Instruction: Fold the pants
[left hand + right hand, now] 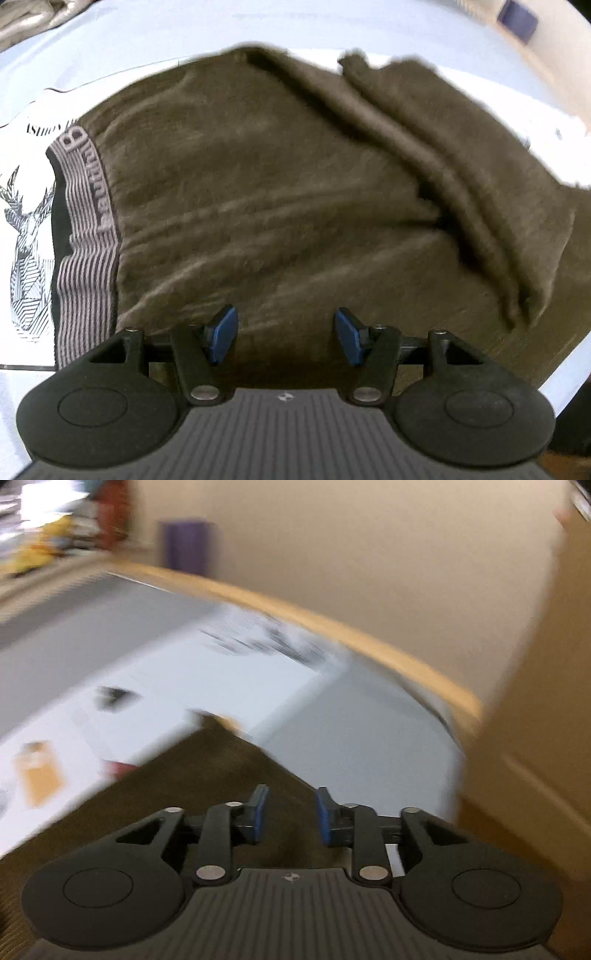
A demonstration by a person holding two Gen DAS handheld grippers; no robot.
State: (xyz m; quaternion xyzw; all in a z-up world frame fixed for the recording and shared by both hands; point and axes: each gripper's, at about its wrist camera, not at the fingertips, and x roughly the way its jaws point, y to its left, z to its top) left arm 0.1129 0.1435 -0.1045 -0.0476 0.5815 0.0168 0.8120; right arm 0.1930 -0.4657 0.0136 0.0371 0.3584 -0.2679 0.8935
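Observation:
Olive-brown pants lie spread on a white printed cloth, with their grey striped waistband at the left and a thick fold running down the right side. Above the lower part of the pants, my left gripper points down with its blue pads apart and nothing between them. In the blurred right wrist view, my right gripper stands over a corner of the pants with its blue pads apart; no cloth is pinched between them.
The white cloth covers a table with a tan edge, beyond which are a beige wall and a purple object. A deer print shows left of the waistband. Cluttered items sit at the far left.

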